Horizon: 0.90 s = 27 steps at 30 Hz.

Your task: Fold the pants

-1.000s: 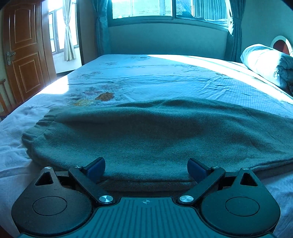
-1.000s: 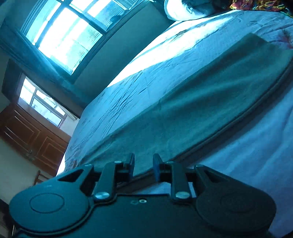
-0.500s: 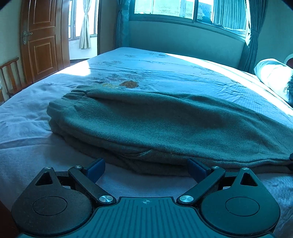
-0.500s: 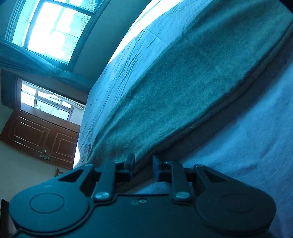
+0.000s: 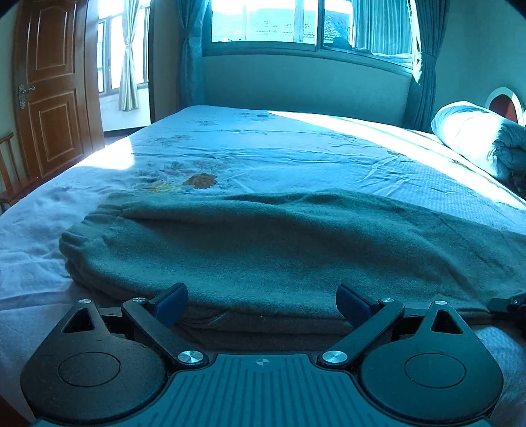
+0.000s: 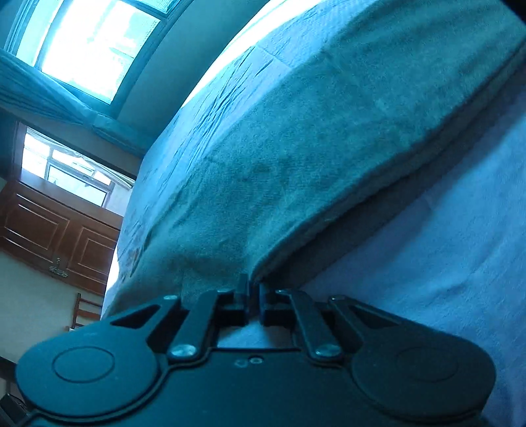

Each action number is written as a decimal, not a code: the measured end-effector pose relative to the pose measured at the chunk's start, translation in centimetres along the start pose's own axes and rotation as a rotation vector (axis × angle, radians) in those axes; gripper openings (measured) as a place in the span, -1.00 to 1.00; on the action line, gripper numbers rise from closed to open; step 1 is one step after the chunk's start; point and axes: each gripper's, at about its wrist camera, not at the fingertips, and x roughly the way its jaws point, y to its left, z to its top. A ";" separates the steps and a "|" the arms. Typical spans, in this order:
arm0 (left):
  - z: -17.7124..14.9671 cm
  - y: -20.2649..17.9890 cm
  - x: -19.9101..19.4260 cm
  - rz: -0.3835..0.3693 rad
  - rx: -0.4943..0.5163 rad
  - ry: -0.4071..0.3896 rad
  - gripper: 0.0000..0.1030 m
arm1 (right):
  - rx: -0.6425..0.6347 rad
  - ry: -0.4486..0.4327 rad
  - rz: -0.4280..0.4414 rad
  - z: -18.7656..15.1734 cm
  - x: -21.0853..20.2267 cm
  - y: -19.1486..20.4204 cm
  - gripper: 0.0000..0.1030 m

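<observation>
Fingers of the right gripper, angled downward and rolled, have just closed, pinching the near edge of the dark green fleece pants. Left gripper points downward, fingers spread apart, the pants' folded edge lying between them, ungripped.

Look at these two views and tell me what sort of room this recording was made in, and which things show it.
Most likely a bedroom in a home: a wide bed under a sheet, a pillow at its far right, a curtained window and a wooden door.

Open bedsheet beyond the pants (pillow far right).
</observation>
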 end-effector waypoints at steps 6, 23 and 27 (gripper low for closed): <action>-0.3 -0.3 1.2 0.011 -0.017 0.026 0.87 | 0.125 -0.110 -0.047 3.1 -5.3 -5.0 -0.76; -0.3 -1.9 2.8 0.038 0.057 0.059 0.87 | 0.186 -0.149 -0.070 4.7 -8.9 -10.2 -0.99; -0.3 -1.8 2.6 0.035 0.056 0.055 0.87 | 0.232 -0.321 -0.120 5.3 -13.3 -12.3 -0.70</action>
